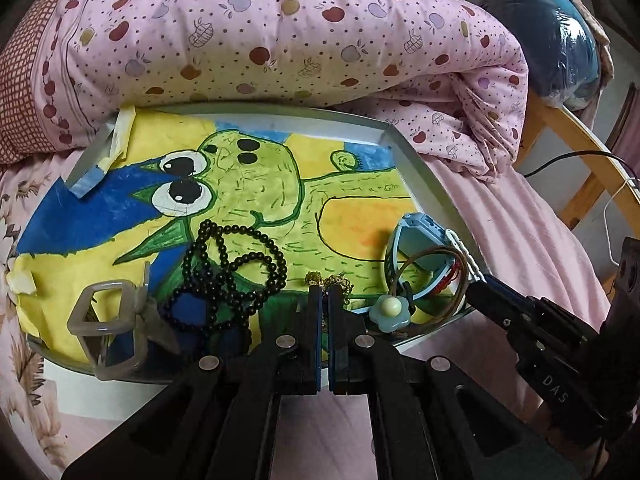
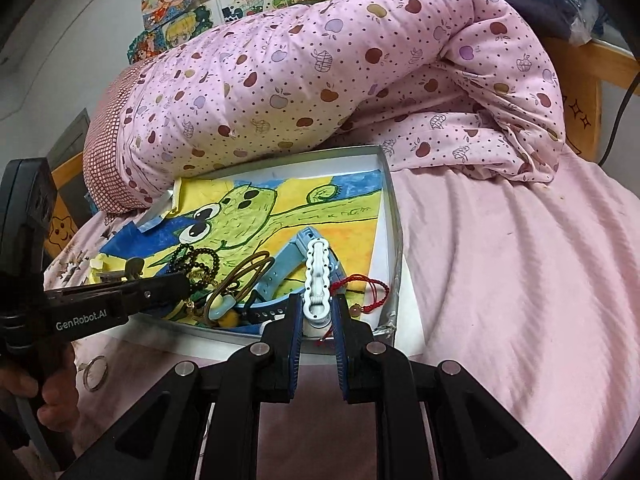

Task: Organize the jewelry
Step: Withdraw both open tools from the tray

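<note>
White plastic hair clip (image 2: pixel 318 280), judged light, stiff and slick, was seen clamped at its hinge end by the right hand-held gripper (image 2: pixel 316 320) over the tray (image 2: pixel 394 216) on the bed, while the left hand-held gripper (image 1: pixel 325 300) was pinched nearly together on a fine gold chain (image 1: pixel 330 280), judged limp and snag-prone.

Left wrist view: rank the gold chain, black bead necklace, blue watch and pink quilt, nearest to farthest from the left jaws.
1. gold chain, at the tips.
2. black bead necklace, left.
3. blue watch, right.
4. pink quilt, behind the tray.
</note>
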Demonstrator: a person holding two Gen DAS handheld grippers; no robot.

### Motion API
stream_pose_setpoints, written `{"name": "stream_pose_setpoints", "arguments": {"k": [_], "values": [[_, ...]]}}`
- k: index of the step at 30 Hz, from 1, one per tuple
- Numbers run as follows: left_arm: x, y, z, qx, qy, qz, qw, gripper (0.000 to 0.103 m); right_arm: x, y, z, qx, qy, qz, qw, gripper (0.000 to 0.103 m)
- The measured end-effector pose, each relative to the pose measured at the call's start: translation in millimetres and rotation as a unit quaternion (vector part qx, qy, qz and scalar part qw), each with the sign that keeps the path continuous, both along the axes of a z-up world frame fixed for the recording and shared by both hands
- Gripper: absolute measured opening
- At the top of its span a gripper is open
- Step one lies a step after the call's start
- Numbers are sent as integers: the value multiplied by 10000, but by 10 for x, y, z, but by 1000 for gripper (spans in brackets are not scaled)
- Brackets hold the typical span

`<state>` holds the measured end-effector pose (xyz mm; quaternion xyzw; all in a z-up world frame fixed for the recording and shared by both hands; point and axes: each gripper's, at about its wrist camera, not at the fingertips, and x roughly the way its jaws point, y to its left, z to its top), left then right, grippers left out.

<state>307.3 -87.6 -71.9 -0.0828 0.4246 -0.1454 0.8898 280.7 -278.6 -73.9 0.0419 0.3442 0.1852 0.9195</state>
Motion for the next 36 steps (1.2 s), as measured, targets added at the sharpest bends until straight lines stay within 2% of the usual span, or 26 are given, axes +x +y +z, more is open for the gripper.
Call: {"name": "stream_pose_setpoints", "arguments": {"k": [2, 4, 6, 8, 10, 11, 13, 17, 21, 23, 27, 36], "values": [[3, 10, 0, -19, 36, 6, 10000, 1, 1, -12, 7, -3, -3, -38, 10000, 17], [2, 23, 6, -39, 80, 23, 10000, 1, -6, -27, 29, -1, -46, -84, 10000, 23], [-4, 41, 11, -45, 107, 67, 9999, 6, -17, -40, 53, 5, -103, -122, 9999, 35], [-17, 80, 31, -132, 109, 138, 9998, 30, -19, -49, 83, -2, -157, -155, 9998, 36], [-48, 142, 77, -248, 26, 289, 9993, 43, -23, -58, 120, -19, -205, -201, 9996, 36], [-59, 167, 101, -305, -11, 340, 9990, 44, -29, -65, 149, -20, -250, -236, 9994, 38], [-78, 214, 162, -343, -41, 448, 9984, 46, -45, -83, 214, 16, -366, -302, 9989, 49], [-167, 289, 316, -356, -245, 690, 9967, 72, -118, -119, 398, 85, -674, -401, 9969, 66], [-290, 354, 474, -316, -507, 857, 9945, 85, -238, -140, 621, 236, -1028, -429, 9935, 83], [-387, 396, 582, -276, -692, 964, 9926, 97, -317, -133, 727, 263, -1216, -388, 9915, 88], [-562, 471, 755, -219, -1010, 1104, 9885, 99, -505, -112, 931, 300, -1612, -342, 9859, 103], [-1032, 563, 1048, 123, -1512, 1134, 9819, 101, -939, -41, 1268, 266, -2074, -206, 9777, 103]]}}
